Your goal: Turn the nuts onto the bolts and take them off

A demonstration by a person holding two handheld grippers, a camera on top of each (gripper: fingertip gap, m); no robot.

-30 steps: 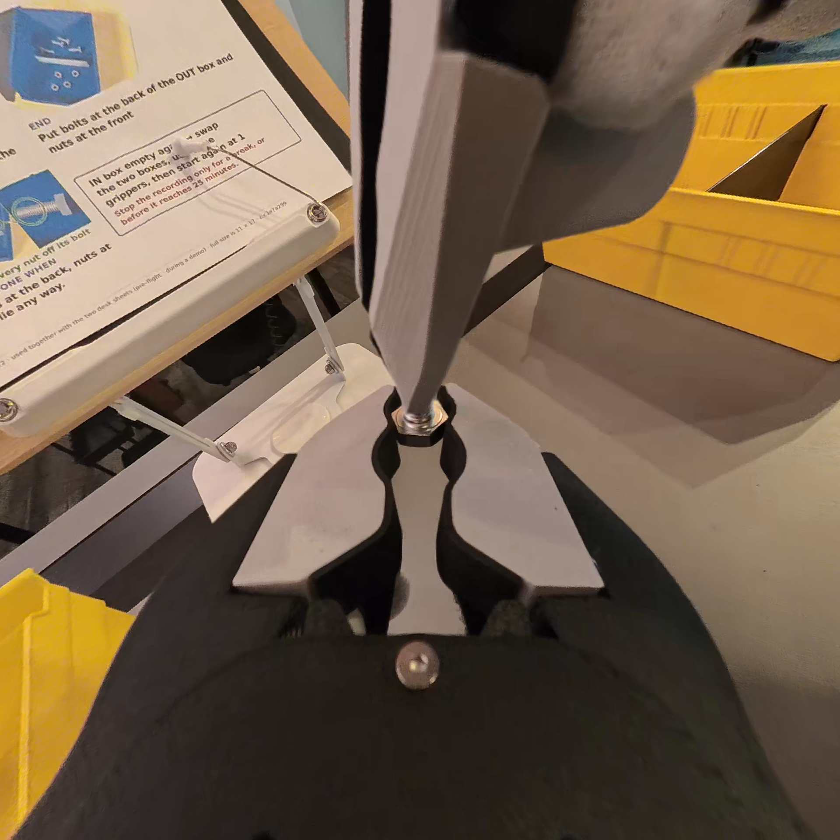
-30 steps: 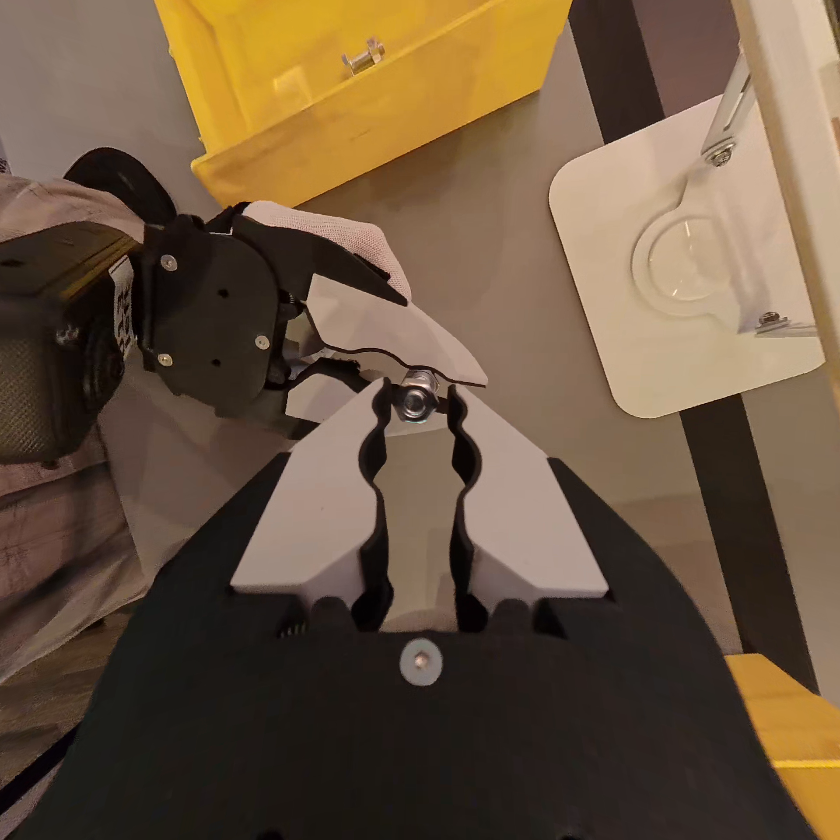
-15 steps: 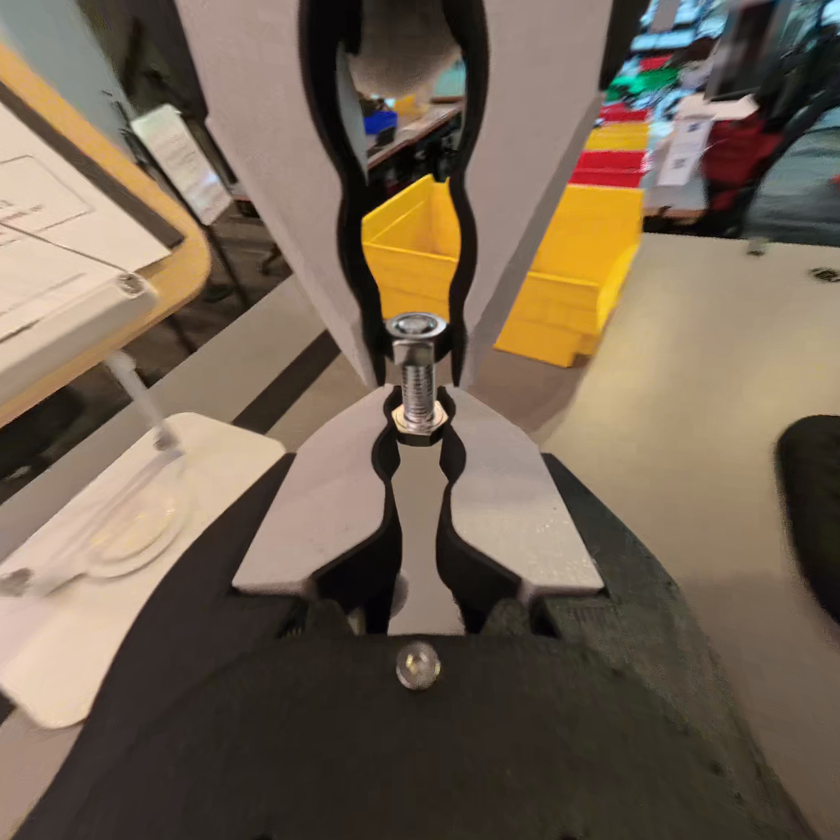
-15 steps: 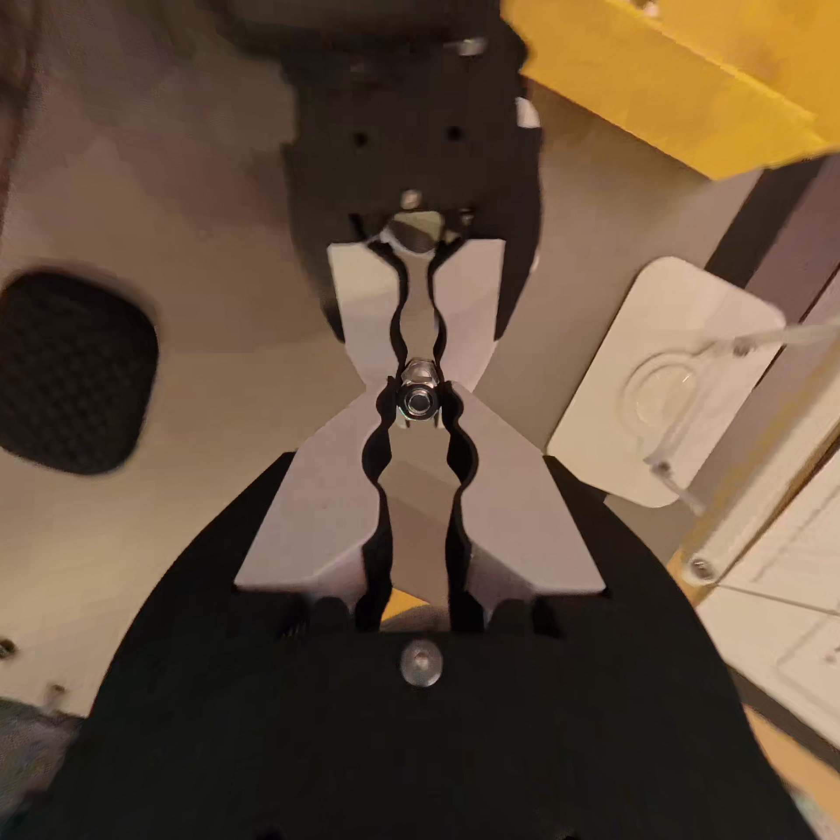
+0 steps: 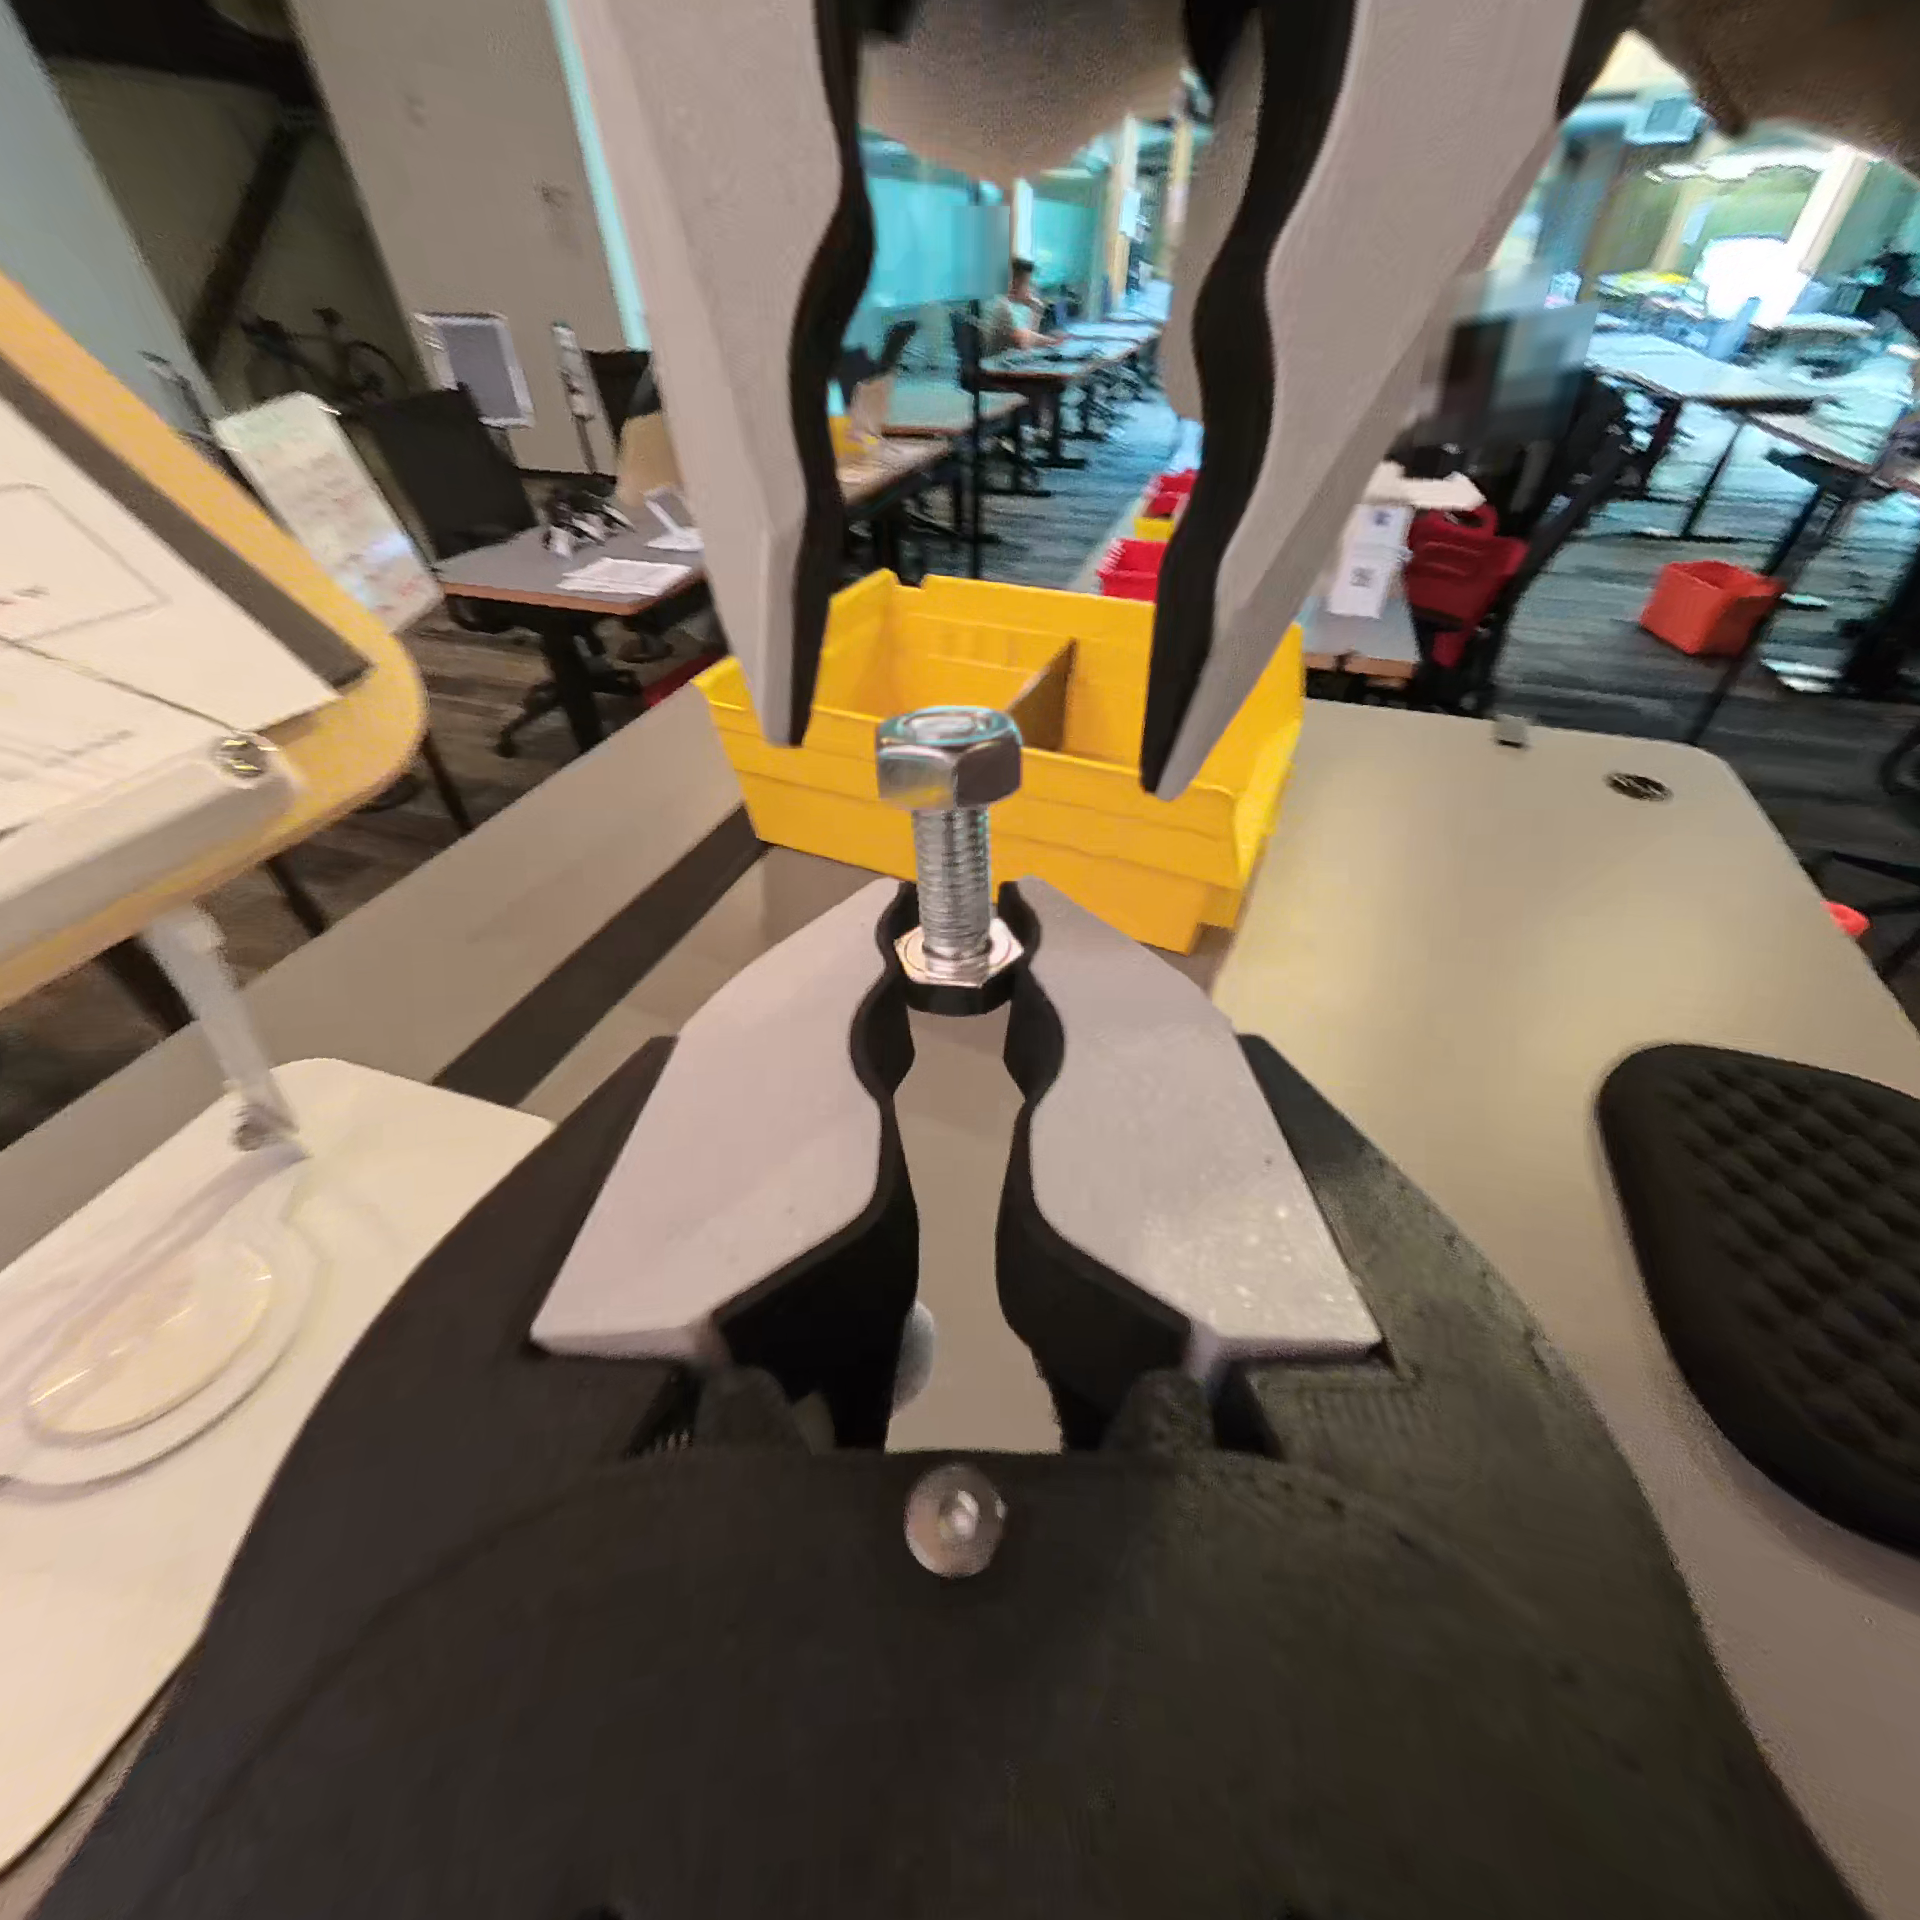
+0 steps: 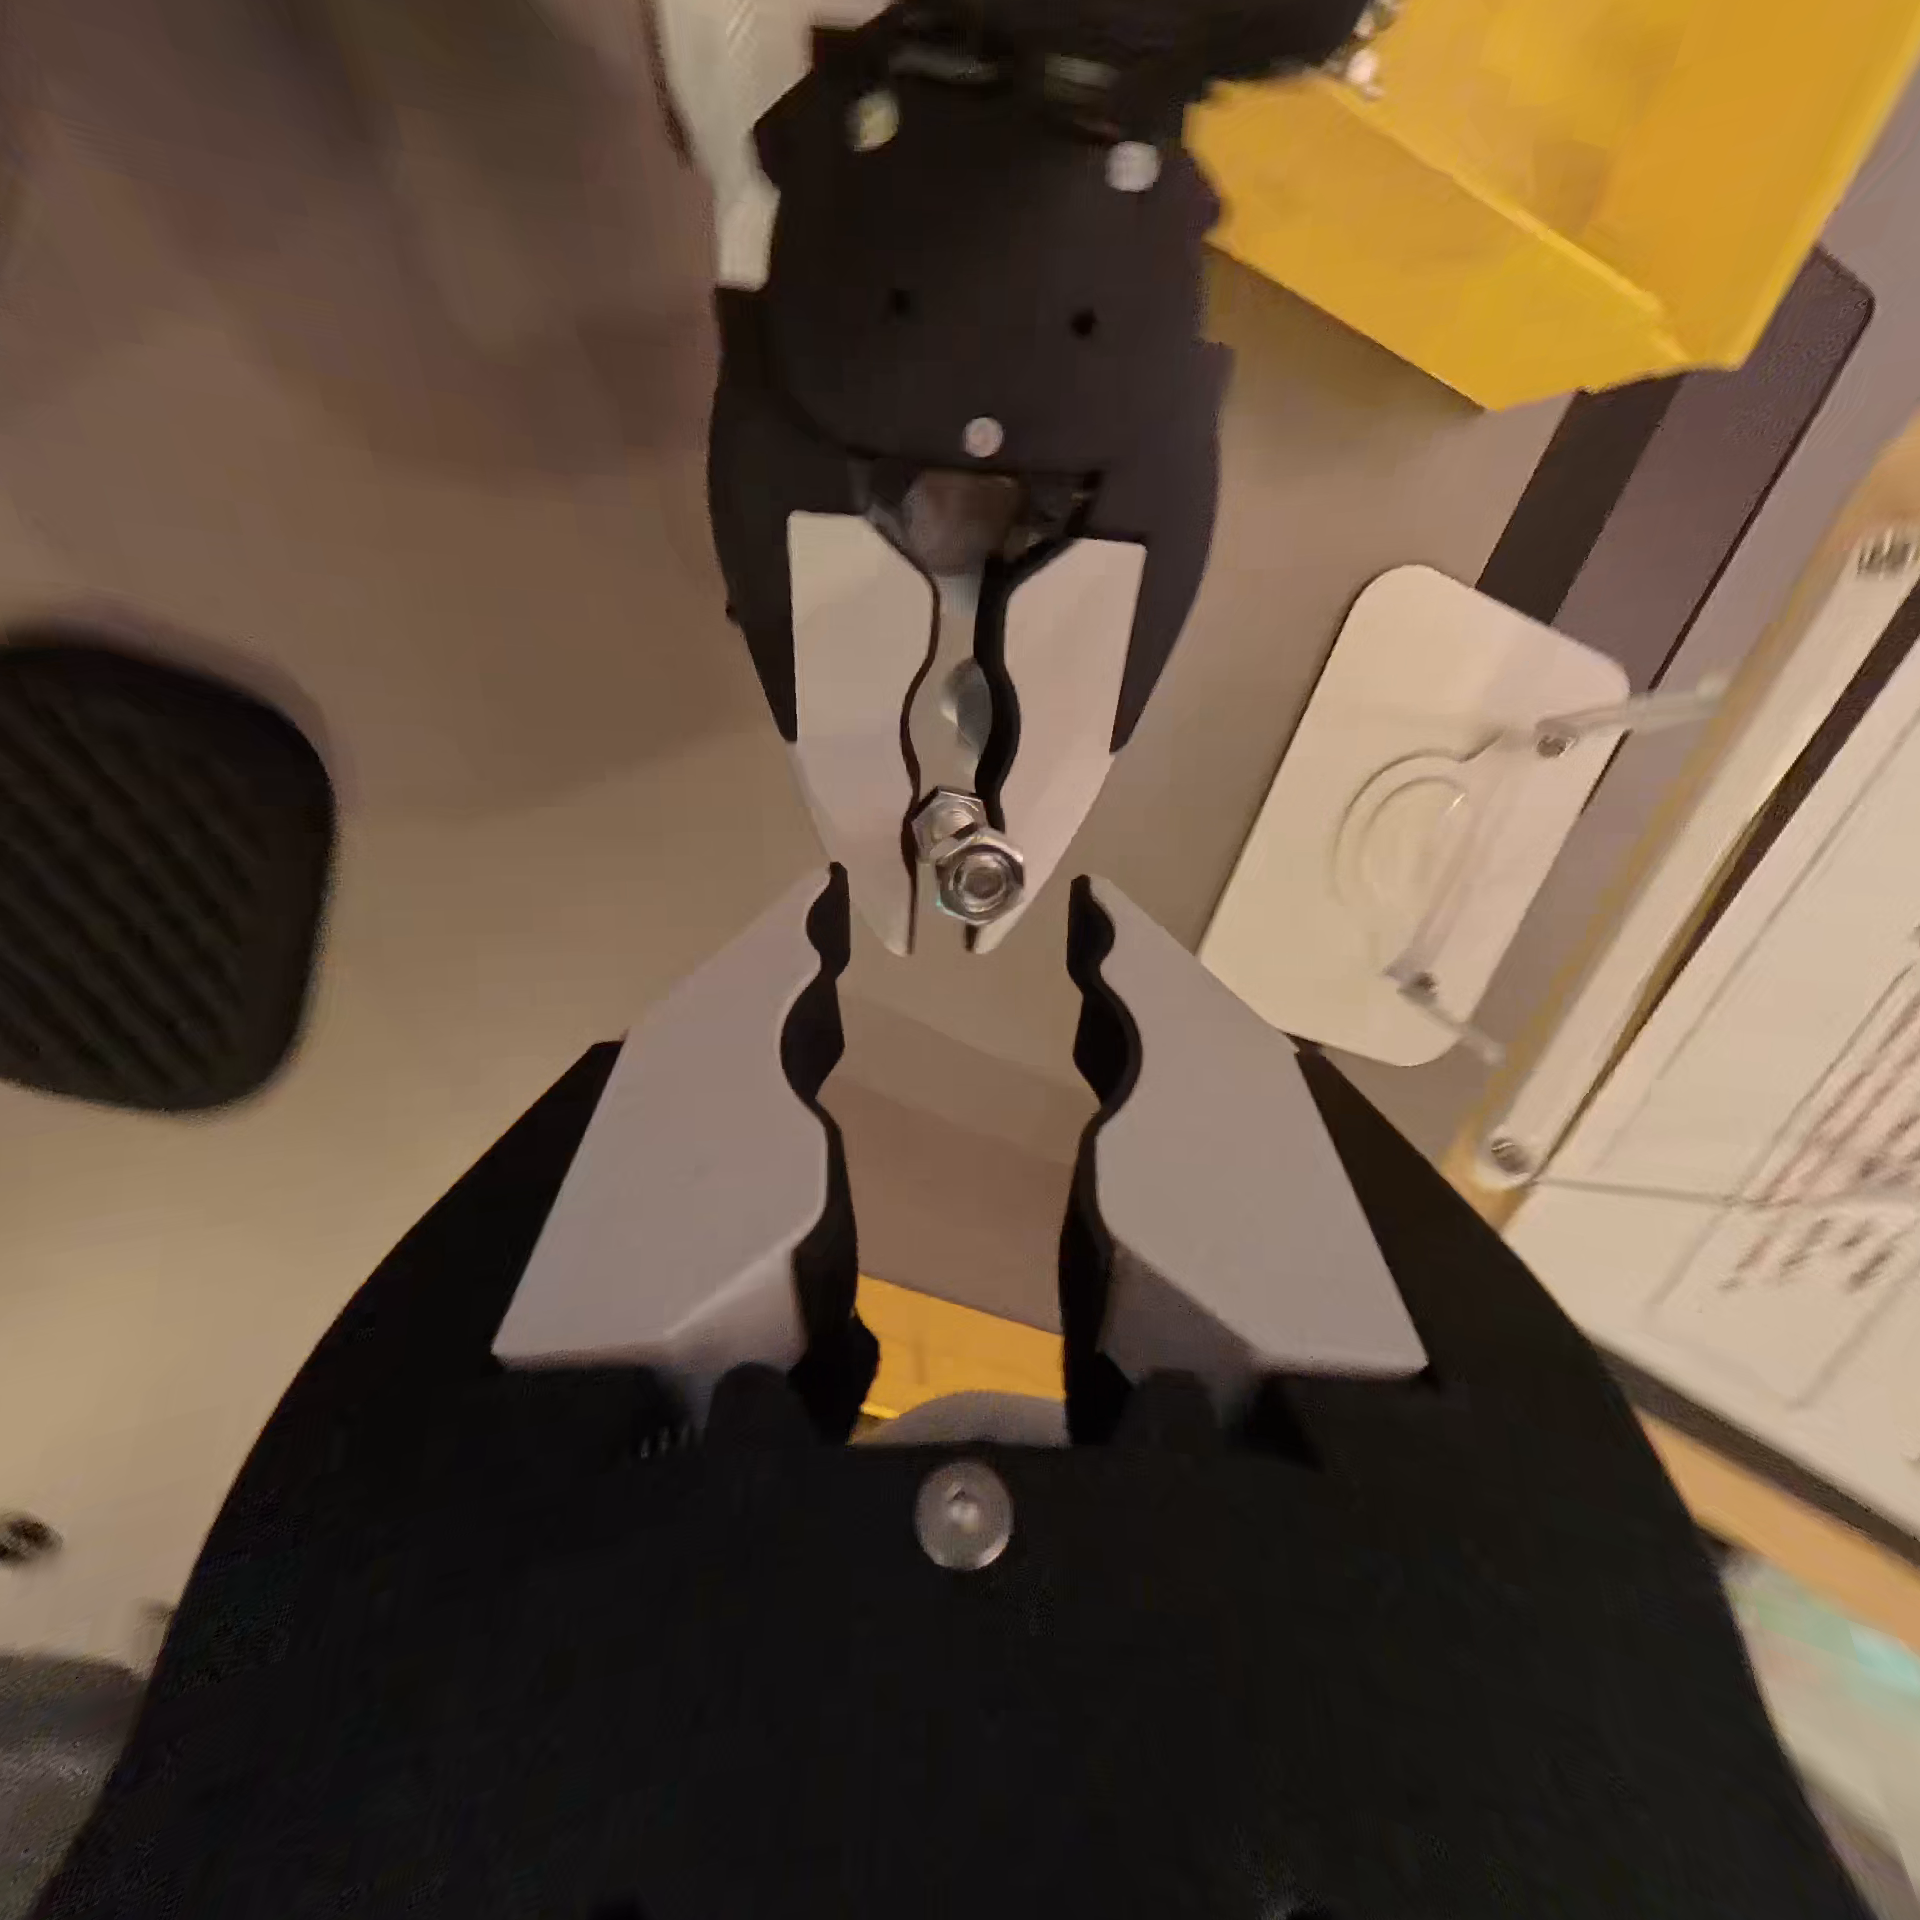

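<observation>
Pinching the nut [image 5: 948,954] tight, my left gripper [image 5: 951,914] holds the bolt [image 5: 948,821] straight up. My right gripper [image 6: 954,891] gapes wide around its head, holding nothing.

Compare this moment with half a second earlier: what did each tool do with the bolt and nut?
The right tool has let go of the bolt: its fingers, shut on the hex head half a second ago, now stand spread to either side, clear of it. The left tool stays shut on the nut, bolt still threaded in it and upright.
</observation>
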